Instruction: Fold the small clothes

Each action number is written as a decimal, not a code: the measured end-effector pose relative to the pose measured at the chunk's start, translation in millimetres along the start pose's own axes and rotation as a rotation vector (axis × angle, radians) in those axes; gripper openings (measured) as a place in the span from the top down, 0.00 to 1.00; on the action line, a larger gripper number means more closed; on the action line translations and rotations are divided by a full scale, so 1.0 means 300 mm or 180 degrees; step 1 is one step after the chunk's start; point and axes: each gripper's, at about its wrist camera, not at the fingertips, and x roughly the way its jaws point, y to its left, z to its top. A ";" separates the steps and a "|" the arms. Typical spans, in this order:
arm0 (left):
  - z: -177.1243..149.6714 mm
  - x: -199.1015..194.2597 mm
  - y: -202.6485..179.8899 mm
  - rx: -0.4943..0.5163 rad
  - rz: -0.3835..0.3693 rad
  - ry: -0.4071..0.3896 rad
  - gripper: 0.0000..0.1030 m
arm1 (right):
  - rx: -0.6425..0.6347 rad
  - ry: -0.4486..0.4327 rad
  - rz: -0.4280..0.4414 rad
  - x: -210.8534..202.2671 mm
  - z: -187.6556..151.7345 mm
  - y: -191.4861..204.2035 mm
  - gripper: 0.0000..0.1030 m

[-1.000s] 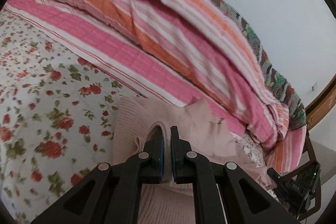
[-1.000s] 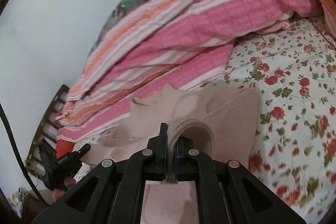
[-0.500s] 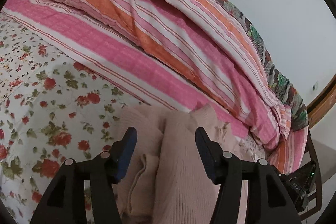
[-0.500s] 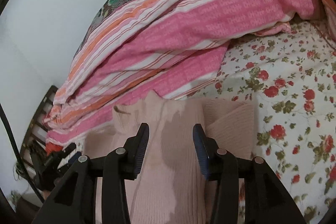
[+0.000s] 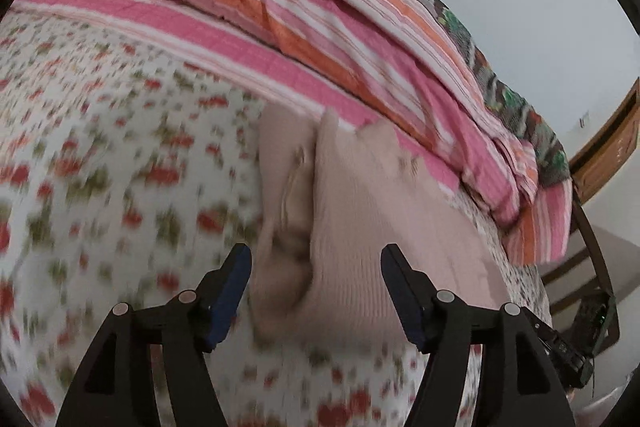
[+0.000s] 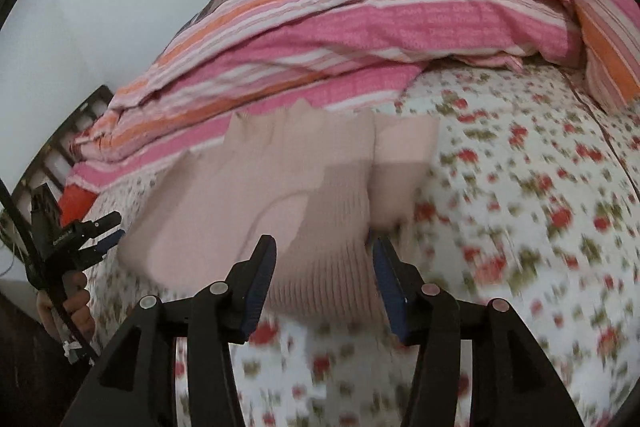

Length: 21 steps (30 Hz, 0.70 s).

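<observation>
A: Where's the pink knit top (image 5: 360,219)?
B: Folded on the floral bedsheet (image 5: 120,155), far edge touching the striped quilt (image 5: 320,27).
A: Claws?
B: Left gripper (image 5: 316,291) spread wide, holding nothing; right gripper (image 6: 324,279) also spread, empty.
A: Views differ?
B: Left view shows the wooden headboard (image 5: 608,143); right view shows the other gripper in a hand (image 6: 74,303) at the bed's left edge. Both blurry.
</observation>
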 end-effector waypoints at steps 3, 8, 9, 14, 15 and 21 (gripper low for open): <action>-0.082 -0.037 0.001 0.0079 -0.0019 0.0038 0.37 | 0.0022 0.0092 -0.0005 -0.022 -0.060 -0.018 0.52; -0.147 -0.017 -0.001 0.0074 -0.0117 0.0135 0.37 | 0.0231 0.0242 0.0191 0.023 -0.119 -0.040 0.50; -0.147 -0.010 -0.001 0.0035 -0.0124 0.0108 0.37 | 0.0252 0.0218 0.0194 0.032 -0.122 -0.038 0.50; -0.113 0.048 0.004 -0.0239 -0.0355 0.0049 0.37 | 0.0616 0.0022 0.0366 0.069 -0.102 -0.050 0.40; -0.105 0.065 0.008 -0.0275 -0.0356 0.0014 0.38 | 0.0715 -0.0003 0.0408 0.078 -0.095 -0.058 0.40; -0.075 0.101 0.020 -0.0436 -0.0286 -0.0159 0.56 | 0.1158 -0.0110 0.0397 0.147 -0.049 -0.088 0.47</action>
